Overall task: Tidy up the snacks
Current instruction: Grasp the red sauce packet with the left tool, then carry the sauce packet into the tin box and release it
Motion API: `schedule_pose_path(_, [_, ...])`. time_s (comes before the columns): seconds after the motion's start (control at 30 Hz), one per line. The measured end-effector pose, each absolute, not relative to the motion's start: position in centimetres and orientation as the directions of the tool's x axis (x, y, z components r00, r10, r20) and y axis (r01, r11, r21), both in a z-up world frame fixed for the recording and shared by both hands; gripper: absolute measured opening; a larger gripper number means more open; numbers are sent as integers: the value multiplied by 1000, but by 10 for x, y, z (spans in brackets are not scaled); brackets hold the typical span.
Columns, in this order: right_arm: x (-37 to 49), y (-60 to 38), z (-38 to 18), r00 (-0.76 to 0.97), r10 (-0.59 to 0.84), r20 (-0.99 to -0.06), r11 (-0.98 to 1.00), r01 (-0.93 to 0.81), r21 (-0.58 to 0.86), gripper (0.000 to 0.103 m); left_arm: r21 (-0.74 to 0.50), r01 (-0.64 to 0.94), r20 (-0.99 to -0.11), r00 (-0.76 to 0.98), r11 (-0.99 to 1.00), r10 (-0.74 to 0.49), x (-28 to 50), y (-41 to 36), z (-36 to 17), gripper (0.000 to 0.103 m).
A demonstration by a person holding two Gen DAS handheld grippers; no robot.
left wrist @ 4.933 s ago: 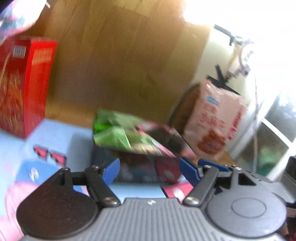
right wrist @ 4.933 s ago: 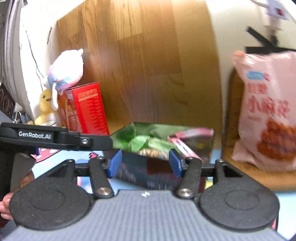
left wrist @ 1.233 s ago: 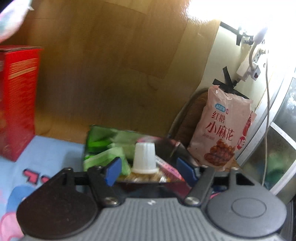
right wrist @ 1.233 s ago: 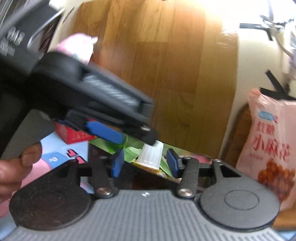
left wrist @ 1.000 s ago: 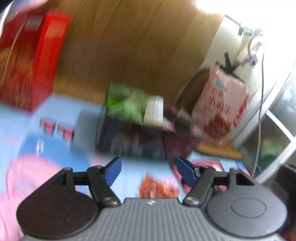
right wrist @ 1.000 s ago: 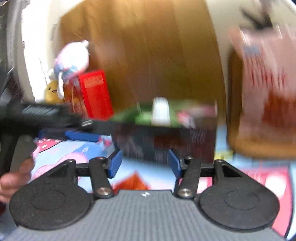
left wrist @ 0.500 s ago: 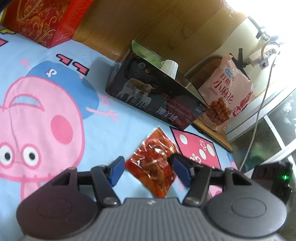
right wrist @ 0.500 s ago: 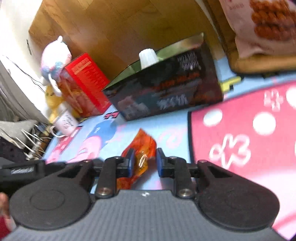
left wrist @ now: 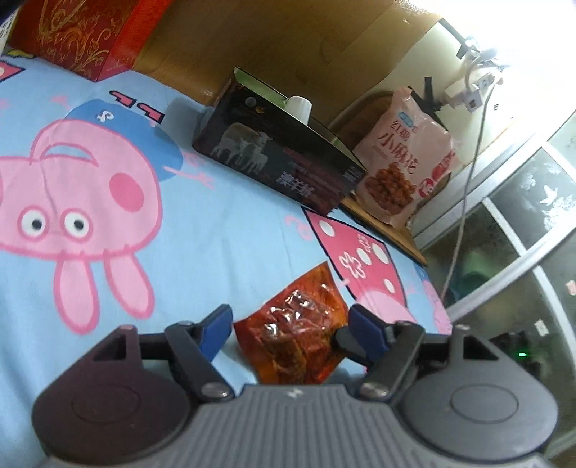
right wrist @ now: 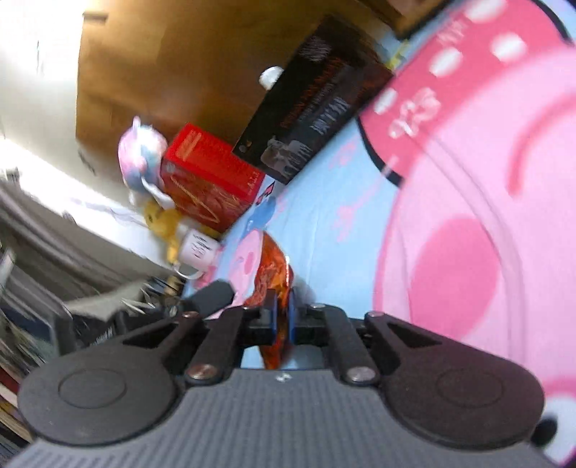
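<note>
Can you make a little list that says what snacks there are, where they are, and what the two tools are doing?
loose snack: orange packet on the cartoon sheet
right tool: shut on the orange packet
left tool: jaws opening around the packet, pads clear of it
box: dark box, open top, white cup poking out
behind it: pink bag leaning upright

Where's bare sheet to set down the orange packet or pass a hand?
Free: the wide blue sheet between the orange packet and the dark box, and the stretch left of the box up to the red box. Crowded: the dark box already holds snacks, with the pink bag right beside it.
</note>
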State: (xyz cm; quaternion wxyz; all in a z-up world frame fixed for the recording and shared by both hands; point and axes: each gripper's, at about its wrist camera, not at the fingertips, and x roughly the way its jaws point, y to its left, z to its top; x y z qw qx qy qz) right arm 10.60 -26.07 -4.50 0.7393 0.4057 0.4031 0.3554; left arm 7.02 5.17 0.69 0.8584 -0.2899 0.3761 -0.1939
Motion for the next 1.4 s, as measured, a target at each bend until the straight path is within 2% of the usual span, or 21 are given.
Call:
schedule_pose_path(0.07, [105, -267, -49, 417, 869, -268, 356, -149, 923, 7, -681, 120, -511, 628, 722, -587, 66, 54, 6, 71])
schedule_pose_path(0.1, [104, -269, -50, 413, 877, -246, 324, -130, 937, 7, -699, 124, -500, 619, 704, -605, 65, 55, 6, 65])
schedule_pose_path(0.2, [102, -270, -47, 394, 897, -202, 267, -117, 957, 7, -685, 124, -506, 628, 718, -591, 65, 52, 12, 61])
schedule_pose_path(0.43, [116, -264, 2, 434, 877, -206, 331, -237, 913, 7, -666, 181, -467, 655, 724, -594, 92, 48, 53, 59])
schedule_pose_path(0.63, [155, -260, 59, 504, 837, -215, 434, -372, 821, 7, -573, 230, -464, 701, 787, -542, 150, 29, 95, 59])
schedule_pose_path(0.77, [195, -254, 83, 554, 800, -230, 499, -402, 768, 7, -550, 229, -465, 715, 803, -522, 195, 17, 113, 59])
schedule_pose_path(0.97, [257, -257, 90, 597, 755, -269, 570, -397, 720, 7, -512, 221, -491, 717, 830, -494, 259, -2, 116, 59])
schedule_pose_path(1.13, [296, -254, 70, 618, 711, -334, 643, -380, 665, 8, -500, 172, -553, 691, 849, -466, 302, -12, 89, 59])
schedule_pose_path(1.2, [304, -246, 61, 627, 686, -370, 684, -382, 622, 14, -489, 170, -558, 693, 856, -457, 308, -12, 80, 63])
schedule_pose_path(1.3, [302, -224, 53, 690, 586, -424, 799, -407, 443, 38, -479, 179, -551, 701, 859, -453, 310, -12, 77, 68])
schedule_pose_path(1.33, [299, -218, 52, 711, 556, -430, 825, -414, 384, 42, -473, 177, -550, 707, 863, -446, 307, -11, 77, 68])
schedule_pose_path(1.4, [293, -215, 50, 737, 535, -413, 842, -426, 331, 43, -450, 169, -545, 726, 877, -420, 302, -8, 80, 68])
